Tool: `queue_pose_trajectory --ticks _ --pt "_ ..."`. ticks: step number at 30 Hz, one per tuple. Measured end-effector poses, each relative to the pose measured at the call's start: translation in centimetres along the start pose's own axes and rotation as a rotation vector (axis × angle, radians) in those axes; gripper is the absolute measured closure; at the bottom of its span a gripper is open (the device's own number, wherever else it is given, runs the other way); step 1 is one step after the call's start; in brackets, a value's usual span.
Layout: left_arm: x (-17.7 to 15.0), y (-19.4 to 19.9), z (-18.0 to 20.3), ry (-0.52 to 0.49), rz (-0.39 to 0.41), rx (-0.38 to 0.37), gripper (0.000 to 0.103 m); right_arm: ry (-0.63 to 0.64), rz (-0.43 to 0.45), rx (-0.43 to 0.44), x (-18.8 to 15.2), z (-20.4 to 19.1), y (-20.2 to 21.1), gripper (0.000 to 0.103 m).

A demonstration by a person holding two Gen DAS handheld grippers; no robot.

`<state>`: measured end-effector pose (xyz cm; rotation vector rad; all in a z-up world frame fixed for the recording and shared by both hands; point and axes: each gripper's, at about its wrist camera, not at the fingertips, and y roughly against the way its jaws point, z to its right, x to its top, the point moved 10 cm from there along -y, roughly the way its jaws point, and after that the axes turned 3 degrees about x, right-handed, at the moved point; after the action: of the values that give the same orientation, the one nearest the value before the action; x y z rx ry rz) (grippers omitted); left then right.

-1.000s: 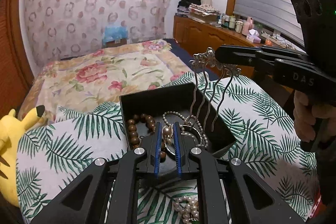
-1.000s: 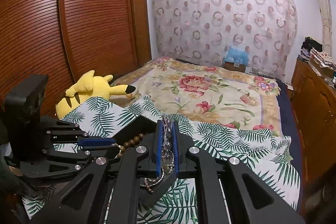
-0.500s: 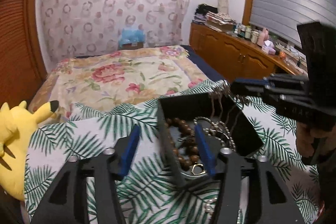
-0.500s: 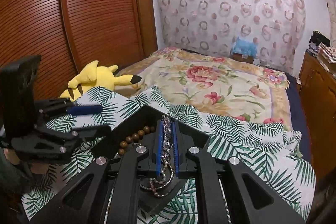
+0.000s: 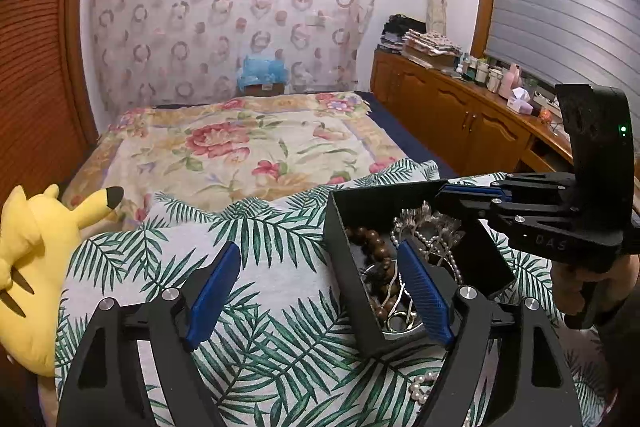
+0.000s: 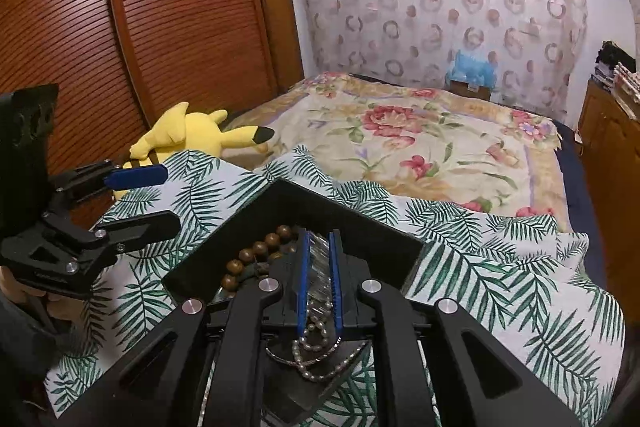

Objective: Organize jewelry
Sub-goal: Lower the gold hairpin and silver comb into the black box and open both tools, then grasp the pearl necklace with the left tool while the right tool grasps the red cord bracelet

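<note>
A black jewelry box (image 5: 344, 223) sits on the leaf-print cloth (image 5: 260, 327). Inside lie a brown bead bracelet (image 5: 370, 241) and a pearl necklace (image 5: 448, 259). My right gripper (image 6: 320, 267) is shut on a silver hair comb (image 6: 319, 259), with its tips down inside the box (image 6: 360, 223). In the left wrist view the right gripper (image 5: 444, 193) reaches in from the right, the comb (image 5: 420, 219) hanging under it. My left gripper (image 5: 320, 291) is opening wide with nothing held between its pads. It hovers to the left of the box (image 6: 160, 199).
Loose pearls (image 5: 424, 387) lie on the cloth in front of the box. A yellow plush toy (image 5: 28, 267) rests at the left edge of the bed. A floral blanket (image 5: 248, 147) covers the far bed. A wooden dresser (image 5: 460, 115) stands to the right and a wardrobe (image 6: 160, 27) to the left.
My left gripper went from shut over the box to wide open and drew back to the left. My right gripper lowered the comb into the box.
</note>
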<state>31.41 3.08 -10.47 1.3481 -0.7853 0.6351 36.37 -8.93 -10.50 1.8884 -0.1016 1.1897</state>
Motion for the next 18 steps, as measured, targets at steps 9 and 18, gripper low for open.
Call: queue_pose_trajectory --ticks 9,18 --pt "0.1 0.6 1.7 -0.036 0.0 -0.012 0.026 0.029 0.034 -0.067 -1.7 0.0 4.8 0.092" --pt "0.4 2.4 4.1 -0.095 -0.004 -0.031 0.026 -0.01 -0.029 -0.085 -7.6 -0.6 8.3 0.087"
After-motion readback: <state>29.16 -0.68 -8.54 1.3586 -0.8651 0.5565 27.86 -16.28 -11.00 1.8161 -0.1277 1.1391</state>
